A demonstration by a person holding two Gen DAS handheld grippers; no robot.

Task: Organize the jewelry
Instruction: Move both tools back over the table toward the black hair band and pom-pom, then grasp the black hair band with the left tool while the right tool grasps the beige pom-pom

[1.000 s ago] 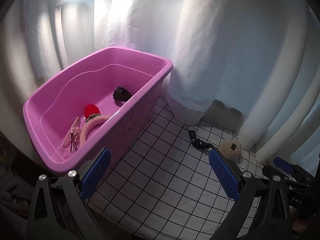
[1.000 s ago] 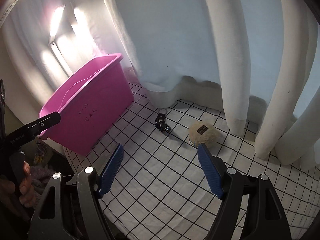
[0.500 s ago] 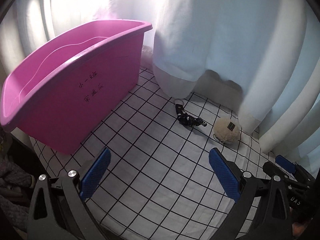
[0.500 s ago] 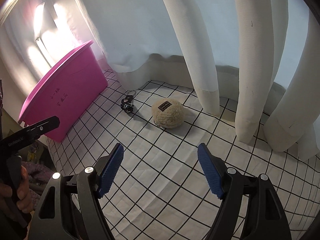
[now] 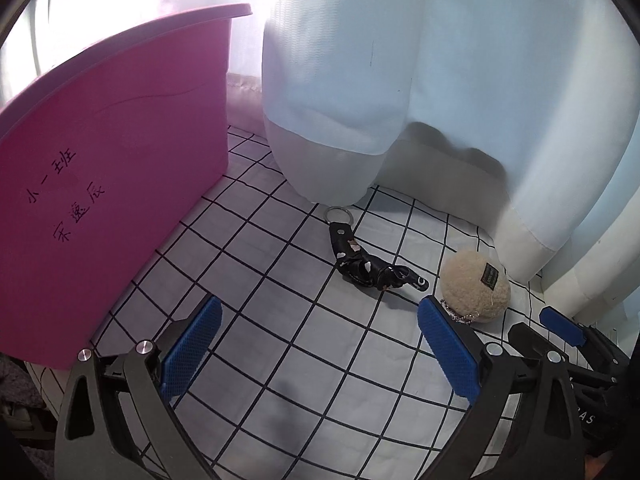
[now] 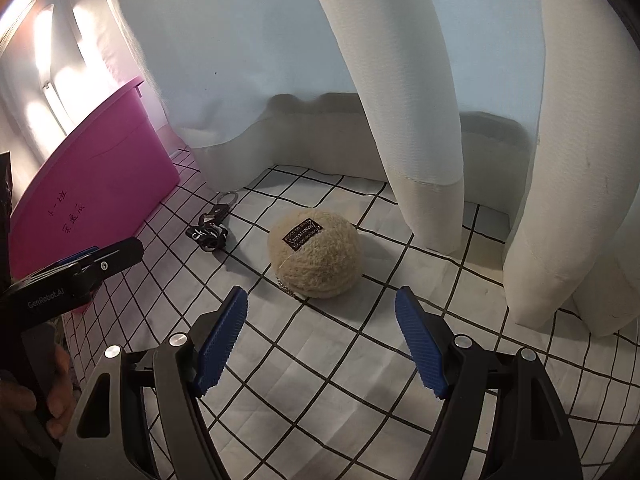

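Right wrist view shows a small dark label on the beige fuzzy ball (image 6: 315, 254), with pale lettering that looks like "HAND MADE" but is too fine to be sure. The black gripper body at the left edge reads "GenRobot.AI", and a bare hand (image 6: 24, 396) wraps its handle. Handwritten Chinese characters in dark ink run down the side of the pink tub (image 6: 88, 196); the top line reads 小一班, the lower one I cannot make out.

Both grippers tilt steeply down toward the white cloth with a black grid (image 6: 320, 380). The right gripper (image 6: 320, 344) has its blue pads spread wide with nothing between them; the ball lies just ahead of its tips. The left gripper (image 5: 318, 348) is likewise spread and empty.

A black key strap (image 5: 366, 262) with a metal ring lies flat between tub and ball, its ring end toward the white curtain (image 5: 400, 80), its long axis running from there toward the ball. A bead chain pokes out under the ball.
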